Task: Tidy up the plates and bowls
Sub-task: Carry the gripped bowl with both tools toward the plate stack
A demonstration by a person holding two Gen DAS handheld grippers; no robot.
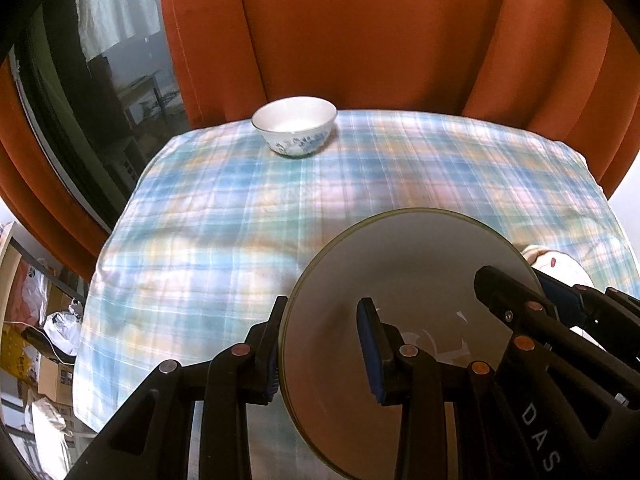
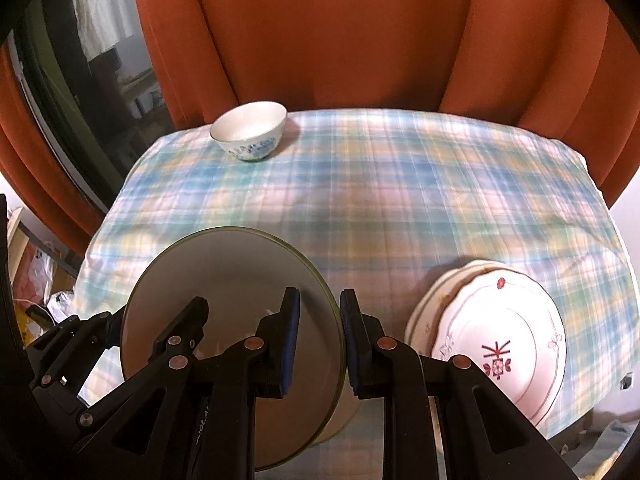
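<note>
A plain grey-white plate with a thin greenish rim point(image 1: 408, 280) point(image 2: 228, 276) is held above the near side of the table by both grippers. My left gripper point(image 1: 324, 350) straddles its left rim, one finger on each side. My right gripper point(image 2: 320, 344) straddles its right rim the same way. A white bowl with a blue flower pattern point(image 1: 295, 126) point(image 2: 250, 130) stands at the far left of the table. A stack of white plates with red motifs point(image 2: 496, 340) lies at the near right, and its edge shows in the left wrist view point(image 1: 560, 264).
The table has a blue plaid cloth point(image 1: 240, 220) point(image 2: 400, 200). Orange curtains point(image 1: 360, 32) point(image 2: 340, 32) hang close behind it, with a dark window point(image 1: 80, 100) to the left. Boxes and bags point(image 1: 44, 340) lie on the floor at the left.
</note>
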